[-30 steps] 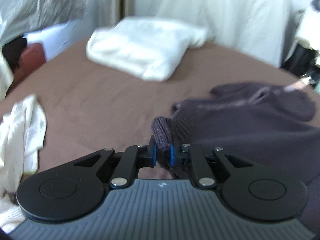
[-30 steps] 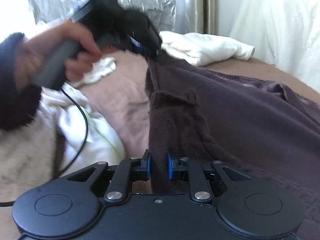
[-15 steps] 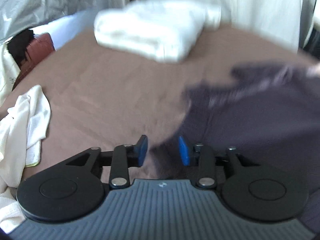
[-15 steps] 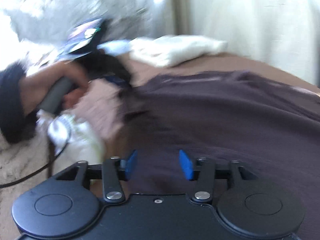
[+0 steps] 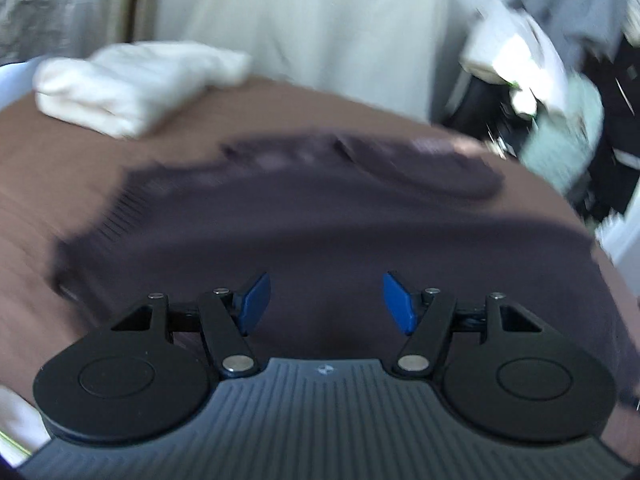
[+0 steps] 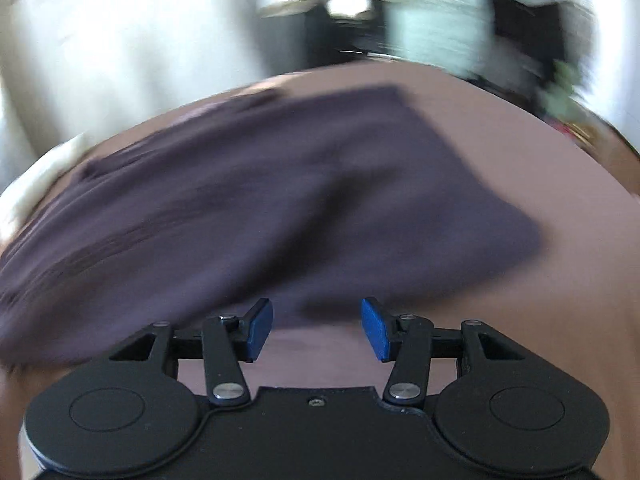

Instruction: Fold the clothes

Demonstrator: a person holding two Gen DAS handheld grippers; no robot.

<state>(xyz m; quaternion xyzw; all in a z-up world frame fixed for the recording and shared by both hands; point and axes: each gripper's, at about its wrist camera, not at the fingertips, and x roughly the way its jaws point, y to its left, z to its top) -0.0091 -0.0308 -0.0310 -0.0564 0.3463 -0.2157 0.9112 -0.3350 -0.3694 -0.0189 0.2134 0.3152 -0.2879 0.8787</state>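
Observation:
A dark purple knit sweater (image 5: 312,224) lies spread on the brown bed cover (image 5: 36,184). It also shows in the right wrist view (image 6: 256,208), its near edge just ahead of the fingers. My left gripper (image 5: 326,306) is open and empty, low over the sweater's near part. My right gripper (image 6: 317,328) is open and empty, over bare cover at the sweater's near edge. Both views are blurred by motion.
A folded white garment (image 5: 132,80) lies at the far left of the bed. A pale curtain (image 5: 320,28) hangs behind. Dark and light clutter (image 5: 560,112) stands past the bed's right edge. Brown cover (image 6: 560,280) shows to the sweater's right.
Both grippers let go of the sweater and opened wide. The sweater dropped flat onto the bed. Both views swung to the right.

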